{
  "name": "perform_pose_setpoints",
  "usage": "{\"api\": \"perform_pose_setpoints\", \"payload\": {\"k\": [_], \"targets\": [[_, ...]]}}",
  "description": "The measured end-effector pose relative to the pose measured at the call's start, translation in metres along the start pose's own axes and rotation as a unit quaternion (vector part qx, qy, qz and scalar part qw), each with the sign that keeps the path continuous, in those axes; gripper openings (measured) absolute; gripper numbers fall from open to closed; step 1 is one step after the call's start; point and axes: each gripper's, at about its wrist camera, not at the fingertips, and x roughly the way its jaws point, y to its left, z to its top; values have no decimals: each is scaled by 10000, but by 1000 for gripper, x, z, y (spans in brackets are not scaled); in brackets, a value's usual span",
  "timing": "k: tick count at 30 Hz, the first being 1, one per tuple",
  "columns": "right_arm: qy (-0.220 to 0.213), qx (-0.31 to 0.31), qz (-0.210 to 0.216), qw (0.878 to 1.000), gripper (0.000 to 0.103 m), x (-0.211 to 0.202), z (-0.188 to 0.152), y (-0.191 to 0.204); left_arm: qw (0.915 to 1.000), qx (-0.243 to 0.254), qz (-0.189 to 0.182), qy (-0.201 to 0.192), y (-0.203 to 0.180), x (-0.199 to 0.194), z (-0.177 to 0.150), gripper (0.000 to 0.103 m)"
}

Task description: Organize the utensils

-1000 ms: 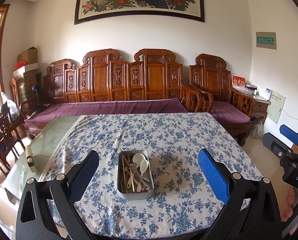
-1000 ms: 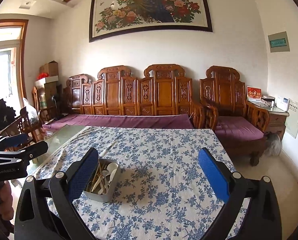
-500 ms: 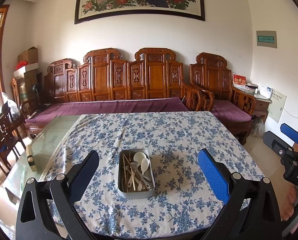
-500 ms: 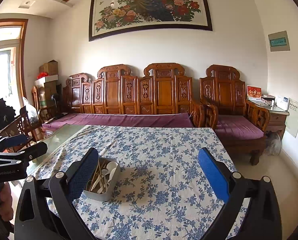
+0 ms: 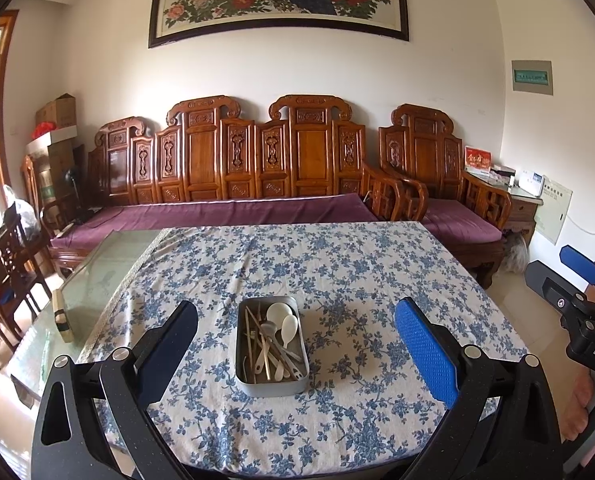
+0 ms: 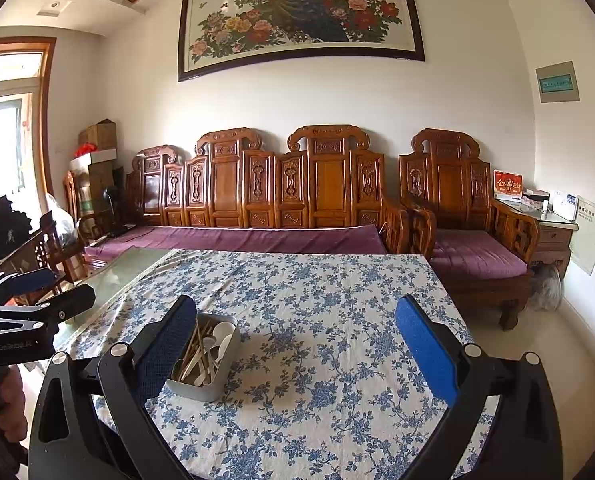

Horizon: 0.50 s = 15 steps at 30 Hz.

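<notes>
Both tools stand wide and hold nothing: the left tool (image 5: pixel 295 354) hangs over the metal tray (image 5: pixel 271 382) near the front of the cloth-covered desk (image 5: pixel 337 264); the right tool (image 6: pixel 295 356) has the tray (image 6: pixel 203 390) beside its left finger. Judged step: pick 1 utensil; best to come down steeply on a white spoon (image 5: pixel 290 326) lying on top, clear of the chopsticks (image 5: pixel 253 340). Tangled handles hide the count; no sorting place shows.

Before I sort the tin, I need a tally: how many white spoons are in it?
2 clearly show: a large white spoon at the far end of the metal tin, and a smaller white spoon beside it. More may be hidden under the chopsticks.
</notes>
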Motion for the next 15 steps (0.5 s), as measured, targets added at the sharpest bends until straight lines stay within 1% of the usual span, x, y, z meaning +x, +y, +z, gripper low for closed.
{"api": "perform_pose_setpoints", "payload": {"k": [15], "targets": [[21, 0, 7, 10000, 100, 2, -2, 0, 10000, 32, 17, -40, -2, -2, -1, 95]]}}
